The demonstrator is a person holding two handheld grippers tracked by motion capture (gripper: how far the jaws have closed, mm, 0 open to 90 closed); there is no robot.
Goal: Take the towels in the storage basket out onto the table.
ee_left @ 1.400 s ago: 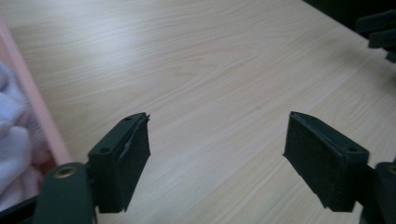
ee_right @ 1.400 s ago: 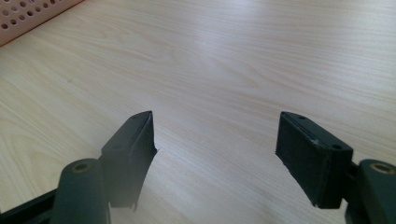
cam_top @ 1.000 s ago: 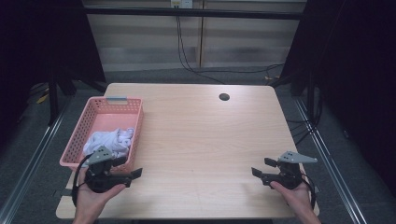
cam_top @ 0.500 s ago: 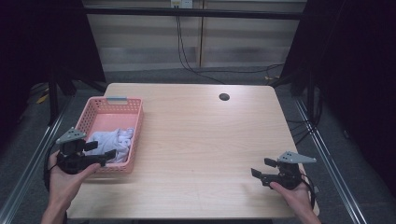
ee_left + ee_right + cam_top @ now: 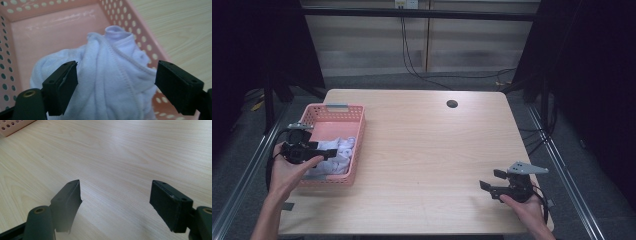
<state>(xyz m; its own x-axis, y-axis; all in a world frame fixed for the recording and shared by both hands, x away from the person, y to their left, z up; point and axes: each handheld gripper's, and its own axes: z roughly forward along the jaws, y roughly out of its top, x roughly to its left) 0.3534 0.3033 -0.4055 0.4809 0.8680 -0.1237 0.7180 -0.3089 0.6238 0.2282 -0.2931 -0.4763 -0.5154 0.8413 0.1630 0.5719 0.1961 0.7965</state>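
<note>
Left gripper [image 5: 329, 152] poised over the white cloth [image 5: 337, 152] in the pink basket [image 5: 357, 145].

The crumpled white cloth lies in the near part of the perforated basket, at the left side of the wooden counter [image 5: 427, 150]. In the left gripper view its jaws stand wide apart on either side of the cloth [image 5: 112, 82], gripping nothing. The right gripper [image 5: 487, 187] rests near the counter's near right corner, jaws also wide open and empty, well apart from the basket.

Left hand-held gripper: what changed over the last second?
The left hand-held gripper swung from the table's near edge left and over the pink perforated plastic basket, open astride the crumpled white cloth, nothing gripped. Right hand-held gripper stayed put, open.
</note>
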